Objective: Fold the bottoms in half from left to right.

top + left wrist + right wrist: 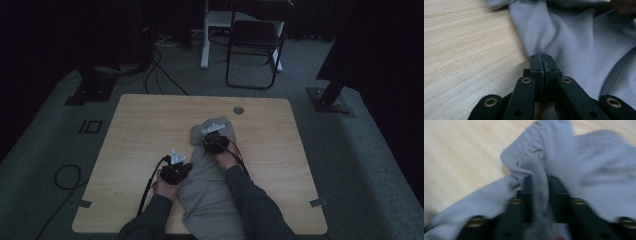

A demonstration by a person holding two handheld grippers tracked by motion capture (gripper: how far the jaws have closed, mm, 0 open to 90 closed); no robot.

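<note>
1. Item: a light grey garment of soft knit fabric (210, 185) lies on the pale wood-grain table (135, 130). It runs from the near edge, between the person's forearms, to a bunched end past the middle of the table. A ribbed band, probably a waistband or cuff, shows at that far end in the right gripper view.

2. Handling, by judgement: light, limp and without stiffness. It will drape and sag when lifted and drag across the table rather than slide as one piece. Not fragile. A thin single layer may slip from the pads; a gathered fold or the ribbed band offers the firmer hold.

3. Left gripper (541, 58): jaws fully together, pads meeting face to face. The tips sit at the garment's left edge, where the cloth meets bare table. Whether a thin layer is caught between them cannot be told.

4. Right gripper (539, 187): jaws closed on a ridge of the grey fabric, which stands gathered between the two black fingers (527, 195) just below the ribbed band. The picture is blurred.
</note>
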